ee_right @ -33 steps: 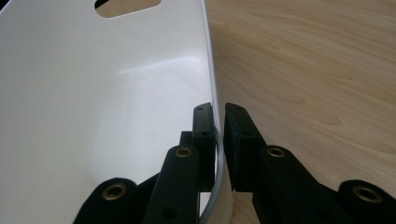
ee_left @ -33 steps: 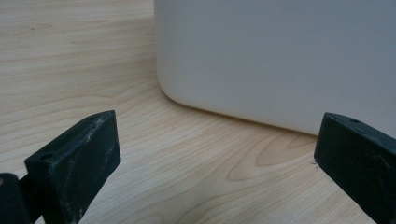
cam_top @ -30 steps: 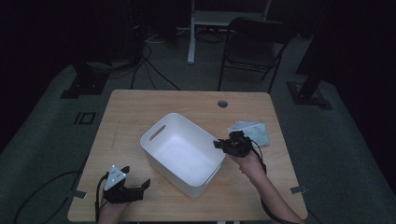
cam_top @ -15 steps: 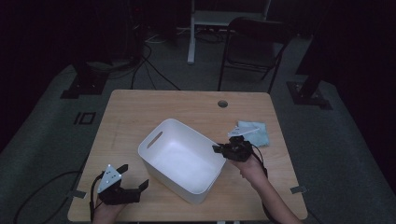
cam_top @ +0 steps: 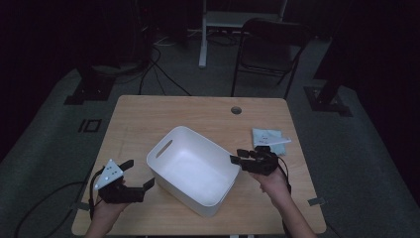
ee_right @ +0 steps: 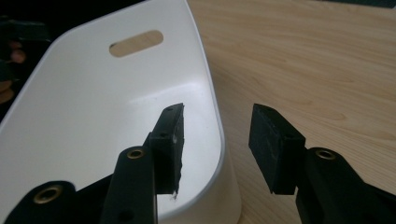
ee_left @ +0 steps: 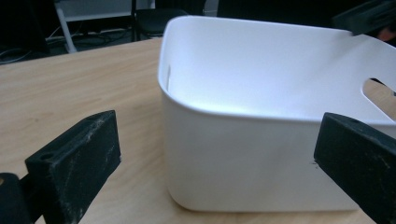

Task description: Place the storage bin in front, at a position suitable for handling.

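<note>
Right tongs straddle the bin rim at its 3 o'clock end: one jaw inside, one outside, pads off the wall, having just opened. Right gripper view shows the same tongs with a gap on both sides of the rim, so the bin is not pinched. Left tongs sit at 8 o'clock of the bin, spread wide, holding nothing, near the bin's corner but apart from it. Left gripper view: tongs frame the bin wall ahead, no contact. Bin is white, with slot handles, resting on the table about centre, turned diagonally. Pale blue packet lies on the table at 2 o'clock of the bin, just beyond the right hand.
</note>
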`<state>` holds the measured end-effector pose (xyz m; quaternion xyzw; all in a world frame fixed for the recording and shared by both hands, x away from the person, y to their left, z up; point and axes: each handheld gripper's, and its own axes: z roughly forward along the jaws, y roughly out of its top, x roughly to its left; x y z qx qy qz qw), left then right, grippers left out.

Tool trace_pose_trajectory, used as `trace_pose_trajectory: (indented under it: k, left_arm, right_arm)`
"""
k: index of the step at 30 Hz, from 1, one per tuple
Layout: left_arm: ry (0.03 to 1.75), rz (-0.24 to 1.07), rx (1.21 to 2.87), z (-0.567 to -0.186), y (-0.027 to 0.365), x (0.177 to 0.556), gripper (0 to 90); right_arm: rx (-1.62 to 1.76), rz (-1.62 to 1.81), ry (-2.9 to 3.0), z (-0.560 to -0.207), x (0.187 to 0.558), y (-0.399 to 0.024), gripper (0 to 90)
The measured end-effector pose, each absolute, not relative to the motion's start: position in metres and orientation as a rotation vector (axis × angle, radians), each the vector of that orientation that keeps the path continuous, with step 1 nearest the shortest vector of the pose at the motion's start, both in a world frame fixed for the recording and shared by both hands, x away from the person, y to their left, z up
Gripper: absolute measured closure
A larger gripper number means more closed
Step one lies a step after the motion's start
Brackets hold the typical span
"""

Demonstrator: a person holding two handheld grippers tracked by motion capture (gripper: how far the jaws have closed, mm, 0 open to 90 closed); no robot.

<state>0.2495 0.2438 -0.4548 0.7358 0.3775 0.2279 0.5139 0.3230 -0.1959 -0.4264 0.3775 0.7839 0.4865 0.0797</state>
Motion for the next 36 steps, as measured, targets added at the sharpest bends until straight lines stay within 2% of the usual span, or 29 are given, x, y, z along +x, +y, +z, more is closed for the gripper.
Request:
trace_pose_trajectory:
  k: [3,5,7,8,11,15,16,18,22,23,25,28,36]
  left_arm:
    - [0.91,0.531,1.767,-0.452,0.247,0.259,0.7]
    - [0.91,0.512,1.758,-0.451,0.249,0.266,7.8]
    - [0.911,0.508,1.76,-0.45,0.249,0.272,9.8]
    - [0.9,0.502,1.766,-0.449,0.249,0.274,14.9]
    - [0.884,0.469,1.78,-0.449,0.246,0.281,16.6]
    - [0.887,0.446,1.791,-0.449,0.24,0.291,26.4]
    - [0.891,0.443,1.796,-0.449,0.238,0.293,32.7]
    - [0.9,0.418,1.787,-0.451,0.237,0.298,36.1]
    - [0.913,0.432,1.798,-0.454,0.234,0.303,54.7]
    - [0.921,0.449,1.802,-0.455,0.233,0.303,55.5]
    - [0.937,0.481,1.797,-0.455,0.232,0.303,64.6]
    - [0.955,0.501,1.779,-0.455,0.233,0.302,73.0]
    - [0.976,0.512,1.775,-0.453,0.234,0.299,76.8]
  right_arm:
    - [1.149,1.491,2.324,-0.425,0.316,-0.202,54.5]
    - [1.159,1.491,2.319,-0.426,0.312,-0.204,54.5]
    - [1.163,1.507,2.318,-0.427,0.31,-0.206,54.5]
    - [1.164,1.508,2.315,-0.427,0.308,-0.206,54.7]
    - [1.17,1.517,2.311,-0.429,0.305,-0.206,56.9]
    - [1.162,1.512,2.326,-0.433,0.302,-0.202,61.2]
    - [1.164,1.499,2.323,-0.434,0.302,-0.201,63.4]
    - [1.175,1.506,2.328,-0.437,0.303,-0.202,65.6]
    - [1.183,1.503,2.325,-0.439,0.305,-0.204,70.9]
    - [1.181,1.496,2.321,-0.438,0.305,-0.203,72.3]
    - [1.17,1.475,2.319,-0.436,0.306,-0.202,74.5]
    - [1.174,1.474,2.318,-0.436,0.307,-0.203,76.8]
    - [1.149,1.452,2.327,-0.435,0.313,-0.2,79.8]
